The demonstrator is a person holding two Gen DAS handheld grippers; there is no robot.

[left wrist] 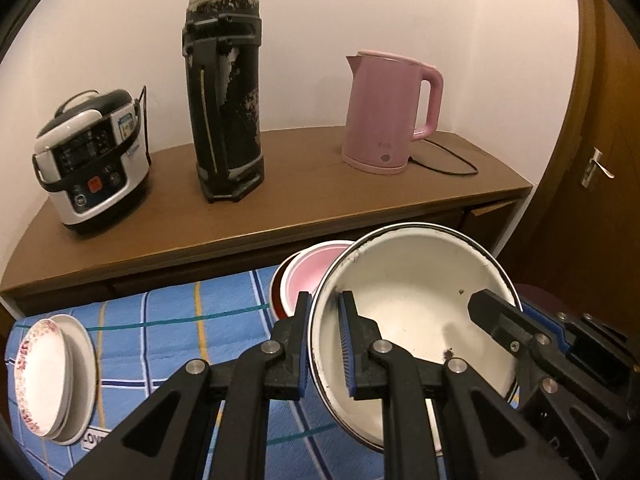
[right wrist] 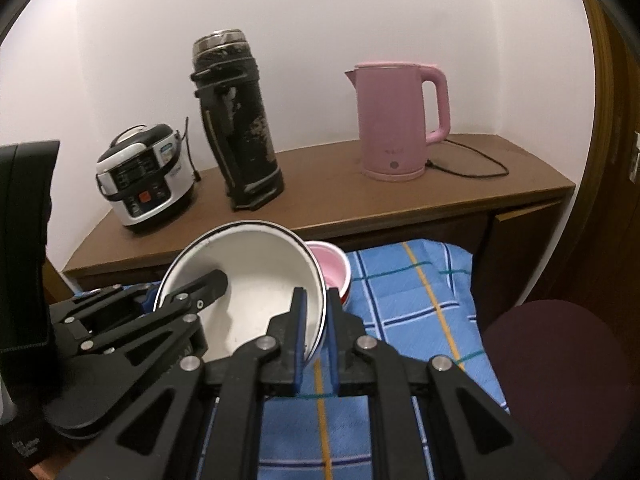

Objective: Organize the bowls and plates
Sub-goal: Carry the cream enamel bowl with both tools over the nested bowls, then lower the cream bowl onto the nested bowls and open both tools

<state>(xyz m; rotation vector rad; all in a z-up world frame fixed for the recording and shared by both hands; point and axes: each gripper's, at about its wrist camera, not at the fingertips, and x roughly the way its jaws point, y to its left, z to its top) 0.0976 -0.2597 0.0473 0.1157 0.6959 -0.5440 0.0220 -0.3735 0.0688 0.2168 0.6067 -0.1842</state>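
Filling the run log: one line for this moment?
left gripper: shut on bowl rim | right gripper: shut on opposite rim | pink bowl: behind

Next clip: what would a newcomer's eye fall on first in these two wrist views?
A big white enamel bowl fills the foreground, held tilted above the blue checked cloth, with the left tongs and the right tongs each clamped on opposite sides of its rim. Just behind it sits a pink-lined bowl. On the brown counter beyond stand a rice cooker, a worn black flask and a pink kettle.
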